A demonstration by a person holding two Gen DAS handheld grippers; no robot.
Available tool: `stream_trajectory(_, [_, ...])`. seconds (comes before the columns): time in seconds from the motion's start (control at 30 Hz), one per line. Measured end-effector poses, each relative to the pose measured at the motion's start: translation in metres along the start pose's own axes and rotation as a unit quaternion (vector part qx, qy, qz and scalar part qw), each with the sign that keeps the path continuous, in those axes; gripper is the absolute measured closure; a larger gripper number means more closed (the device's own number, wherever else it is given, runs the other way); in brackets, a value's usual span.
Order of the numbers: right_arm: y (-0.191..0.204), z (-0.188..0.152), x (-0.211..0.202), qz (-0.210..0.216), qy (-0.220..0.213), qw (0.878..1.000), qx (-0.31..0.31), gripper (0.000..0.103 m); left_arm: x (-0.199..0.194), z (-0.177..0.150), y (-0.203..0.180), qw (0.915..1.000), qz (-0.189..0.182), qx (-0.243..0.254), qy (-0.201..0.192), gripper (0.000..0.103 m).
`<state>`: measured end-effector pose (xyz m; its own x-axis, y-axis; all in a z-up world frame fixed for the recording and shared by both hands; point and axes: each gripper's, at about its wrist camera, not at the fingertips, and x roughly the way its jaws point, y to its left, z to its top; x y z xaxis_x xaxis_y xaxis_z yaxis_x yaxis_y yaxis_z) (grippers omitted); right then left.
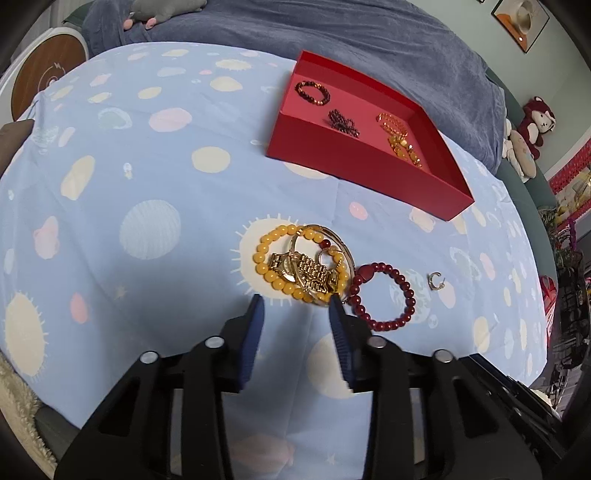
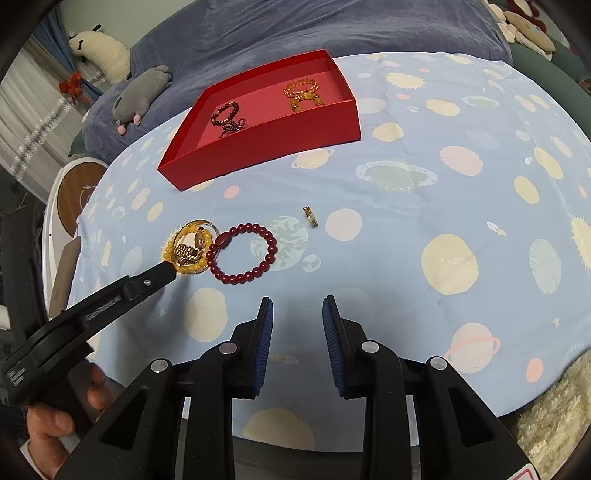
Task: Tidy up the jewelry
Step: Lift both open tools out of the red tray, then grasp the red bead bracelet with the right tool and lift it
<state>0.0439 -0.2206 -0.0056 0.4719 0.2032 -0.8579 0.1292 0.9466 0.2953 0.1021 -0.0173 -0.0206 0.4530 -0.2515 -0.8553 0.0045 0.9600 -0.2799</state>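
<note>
A red tray [image 1: 354,162] [image 2: 266,147] sits at the back of the blue planet-print cloth and holds dark bead bracelets [image 1: 312,92] and orange ones [image 1: 400,136]. In front lies a pile: a yellow bead bracelet [image 1: 266,254] [image 2: 171,251], a gold watch [image 1: 306,273] and a gold bangle. A dark red bead bracelet [image 1: 384,299] [image 2: 243,254] lies to its right, then a small gold ear cuff [image 1: 435,280] [image 2: 310,216]. My left gripper [image 1: 297,302] is open and empty, its tips just short of the pile. My right gripper [image 2: 297,306] is open and empty, nearer than the red bracelet.
A grey-blue blanket [image 1: 332,33] with a grey plush toy [image 2: 142,92] lies behind the cloth. A round wooden stool [image 1: 44,77] stands at the left. Plush toys [image 1: 532,125] sit at the right. A fluffy cream rug [image 2: 554,417] shows at the near right.
</note>
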Motion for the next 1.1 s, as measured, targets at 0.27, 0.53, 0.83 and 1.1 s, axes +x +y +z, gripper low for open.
stream_trajectory(0.27, [-0.001,0.000,0.007,0.001,0.008,1.000,0.002,0.075,0.013,0.004,-0.002,1.0000,-0.001,0.006,0.005,0.093])
stream_trajectory(0.53, [0.005,0.002,0.009,0.006,0.009,1.000,-0.004,0.075,0.007,-0.003,0.015,0.9999,-0.005,0.001,0.014,0.103])
stream_trajectory(0.83, [0.023,0.013,0.021,0.007,0.008,1.000,-0.025,0.075,-0.008,-0.014,0.035,0.9997,-0.005,-0.020,0.012,0.103])
stream_trajectory(1.1, [0.029,0.022,0.026,0.005,0.006,1.000,-0.030,0.075,0.003,0.001,0.018,0.9996,-0.015,-0.024,0.008,0.076])
